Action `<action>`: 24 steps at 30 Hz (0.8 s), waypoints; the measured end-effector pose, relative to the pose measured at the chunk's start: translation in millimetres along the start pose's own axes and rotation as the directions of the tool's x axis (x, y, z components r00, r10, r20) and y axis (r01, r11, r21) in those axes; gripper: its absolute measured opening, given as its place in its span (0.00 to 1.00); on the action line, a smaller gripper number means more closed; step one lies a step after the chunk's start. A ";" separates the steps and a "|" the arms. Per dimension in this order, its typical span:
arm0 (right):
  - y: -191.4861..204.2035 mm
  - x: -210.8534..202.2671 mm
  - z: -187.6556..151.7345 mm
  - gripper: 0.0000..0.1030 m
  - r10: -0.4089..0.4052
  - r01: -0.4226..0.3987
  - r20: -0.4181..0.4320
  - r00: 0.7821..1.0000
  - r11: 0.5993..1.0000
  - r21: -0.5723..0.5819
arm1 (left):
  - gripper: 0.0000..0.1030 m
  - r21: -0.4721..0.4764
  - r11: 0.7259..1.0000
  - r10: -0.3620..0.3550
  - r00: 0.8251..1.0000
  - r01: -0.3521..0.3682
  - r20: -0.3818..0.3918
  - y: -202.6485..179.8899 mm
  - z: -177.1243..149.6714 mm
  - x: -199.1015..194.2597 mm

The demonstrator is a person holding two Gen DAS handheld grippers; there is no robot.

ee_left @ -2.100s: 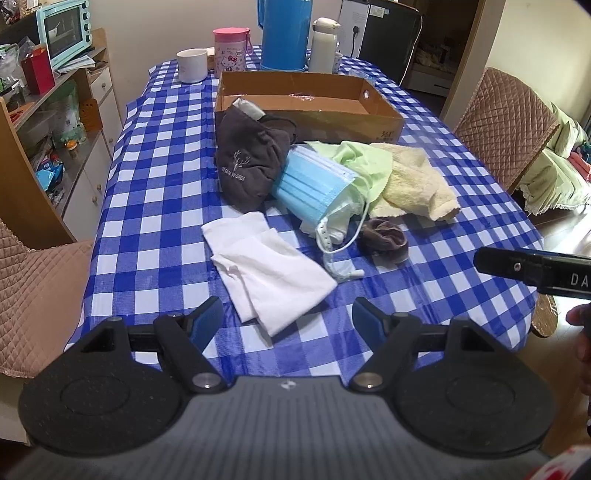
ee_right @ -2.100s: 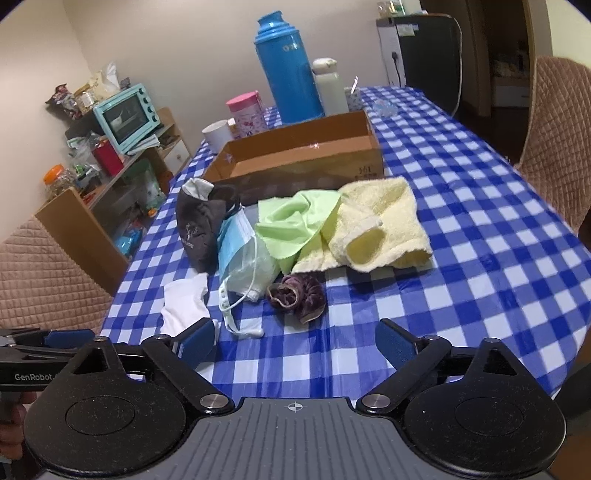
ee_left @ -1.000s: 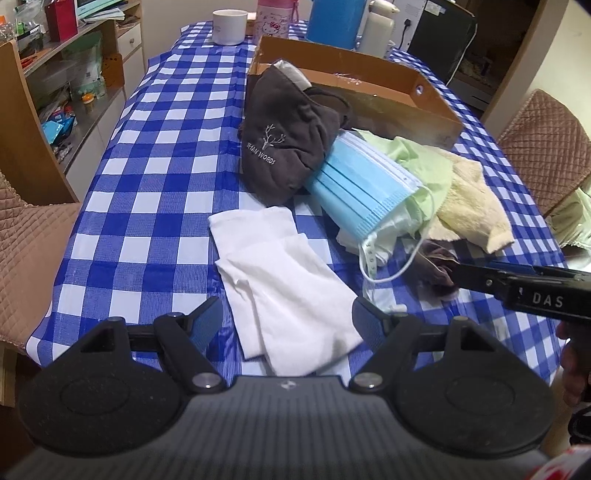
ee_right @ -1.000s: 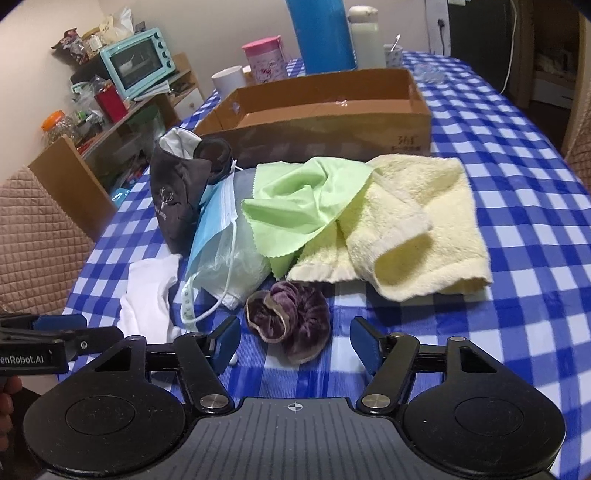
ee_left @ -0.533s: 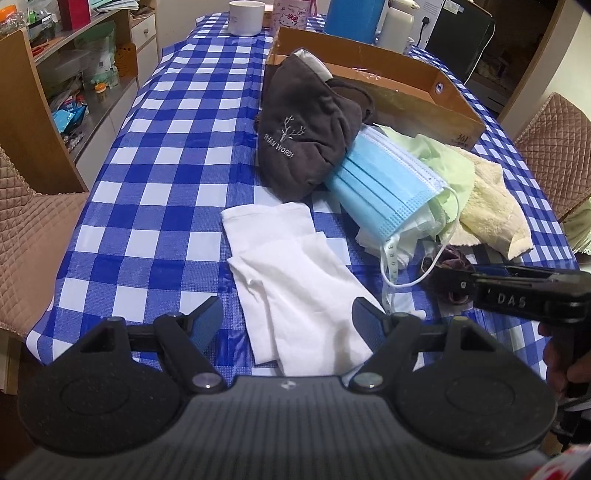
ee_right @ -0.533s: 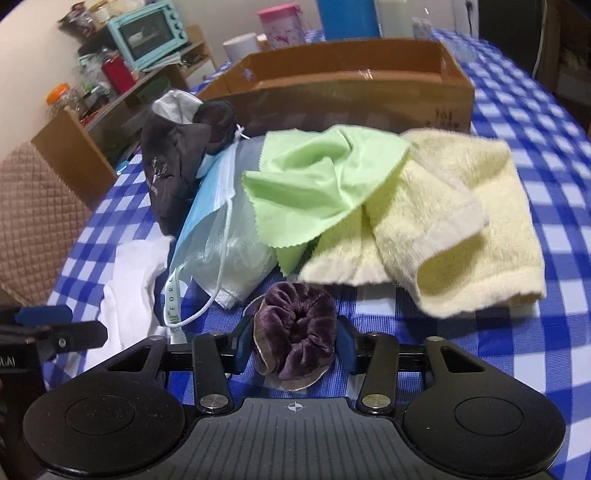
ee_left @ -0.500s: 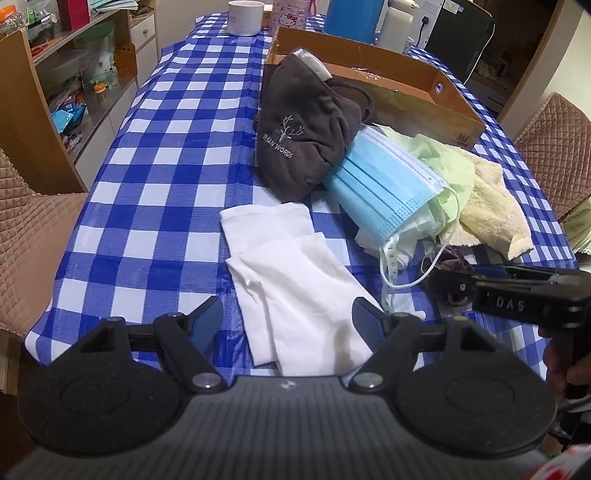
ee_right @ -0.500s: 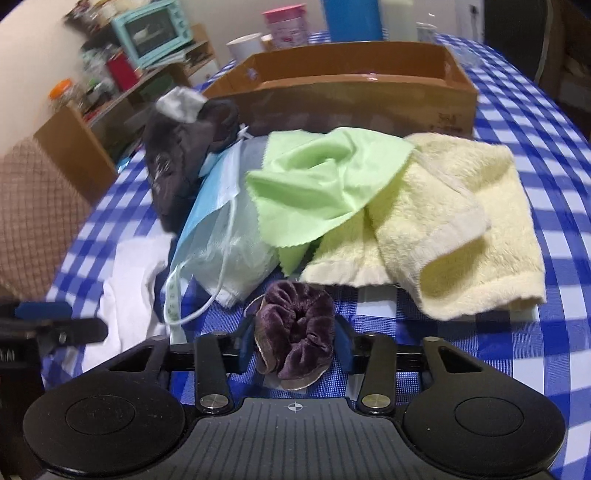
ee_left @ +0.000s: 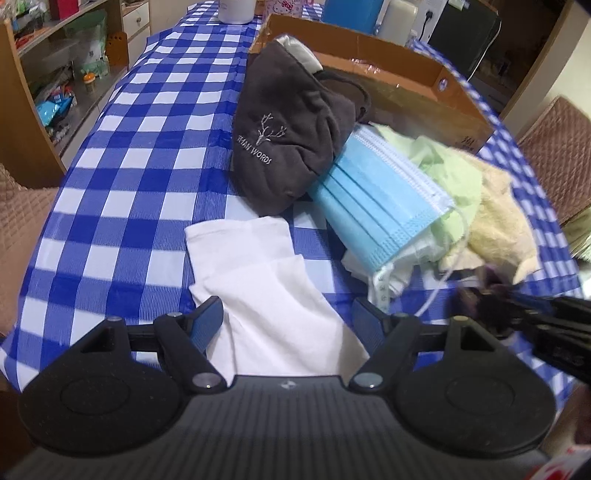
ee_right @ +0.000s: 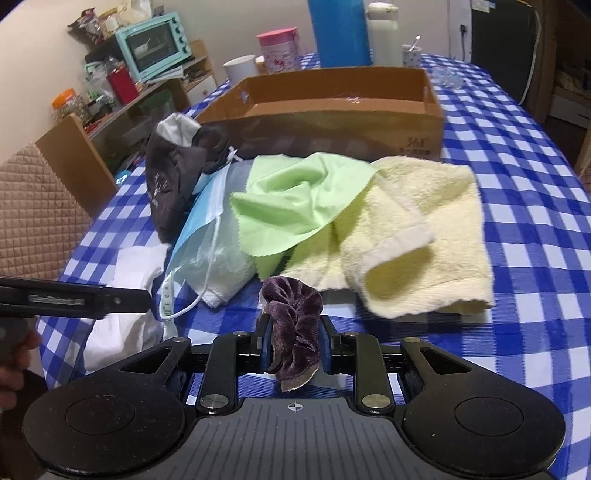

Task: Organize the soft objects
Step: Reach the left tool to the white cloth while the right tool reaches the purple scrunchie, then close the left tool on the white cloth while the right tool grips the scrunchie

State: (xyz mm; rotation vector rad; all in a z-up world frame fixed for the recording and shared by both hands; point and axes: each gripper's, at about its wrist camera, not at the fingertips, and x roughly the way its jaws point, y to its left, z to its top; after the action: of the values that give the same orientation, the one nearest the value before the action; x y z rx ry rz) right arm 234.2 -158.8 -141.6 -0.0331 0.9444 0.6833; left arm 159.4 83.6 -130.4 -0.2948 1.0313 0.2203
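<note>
My right gripper point(ee_right: 293, 347) is closing its jaws on a purple velvet scrunchie point(ee_right: 295, 321), and both pads press its sides just in front of the pile. The pile holds a yellow towel point(ee_right: 424, 229), a green cloth point(ee_right: 303, 199), a pack of blue face masks point(ee_left: 380, 206) and a dark brown fabric mask point(ee_left: 288, 136). A cardboard box point(ee_right: 332, 122) stands behind them, with nothing visible inside it. My left gripper point(ee_left: 288, 317) is open and low over a folded white cloth point(ee_left: 258, 280), which lies between its fingers.
The table wears a blue-and-white checked cloth point(ee_left: 147, 166). Behind the box stand a blue thermos point(ee_right: 340, 33), a pink tin point(ee_right: 279, 48) and a white mug point(ee_right: 242, 68). Shelves with a teal toaster oven point(ee_right: 151, 44) line the left side; quilted chairs point(ee_left: 554, 147) flank the table.
The right jaws have closed in from wide open until they pinch the scrunchie. The left gripper has moved forward and lower over the white cloth, still open.
</note>
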 end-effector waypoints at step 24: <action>-23.9 -17.1 -0.3 0.25 -0.005 0.005 -0.003 1.000 0.998 0.061 | 0.67 -0.012 0.999 0.046 0.998 -0.047 -0.032 19.7 3.9 12.1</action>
State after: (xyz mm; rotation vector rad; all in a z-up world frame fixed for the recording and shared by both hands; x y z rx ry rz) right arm 240.4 -186.7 -135.1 0.0172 0.9669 0.6496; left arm 162.3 104.0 -141.8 -0.2865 1.0689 0.2648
